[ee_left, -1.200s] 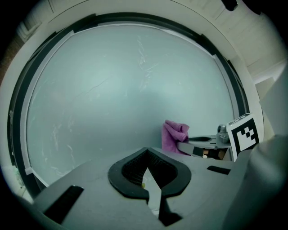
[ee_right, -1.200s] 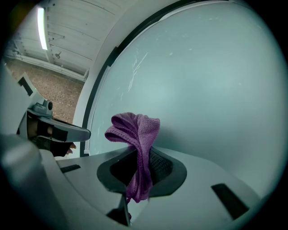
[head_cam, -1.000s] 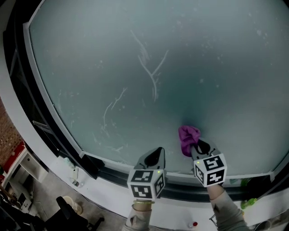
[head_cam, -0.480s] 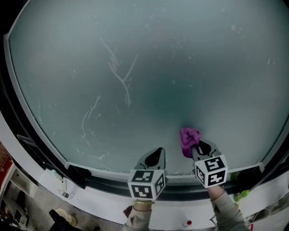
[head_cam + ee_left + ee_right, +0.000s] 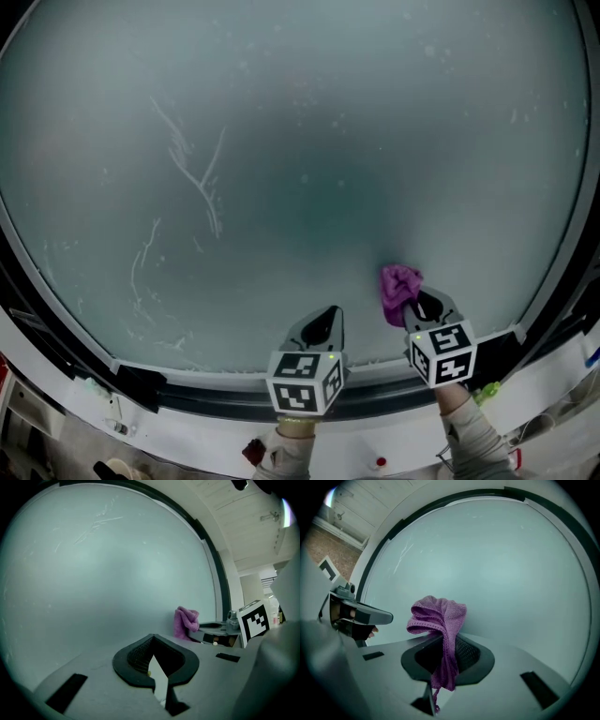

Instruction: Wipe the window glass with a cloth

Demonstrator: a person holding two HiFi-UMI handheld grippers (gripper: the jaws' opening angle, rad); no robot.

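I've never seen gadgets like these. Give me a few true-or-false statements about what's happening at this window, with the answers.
1. The right gripper has a purple cloth clamped in its jaws. True.
2. The left gripper holds a second cloth. False: its jaws are shut with nothing between them.
3. The window glass shows pale streaks on its left part. True.
4. The purple cloth is spread flat over the middle of the glass. False: it is bunched up, low on the right side near the frame.

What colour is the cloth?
Purple cloth, clearest in the right gripper view.
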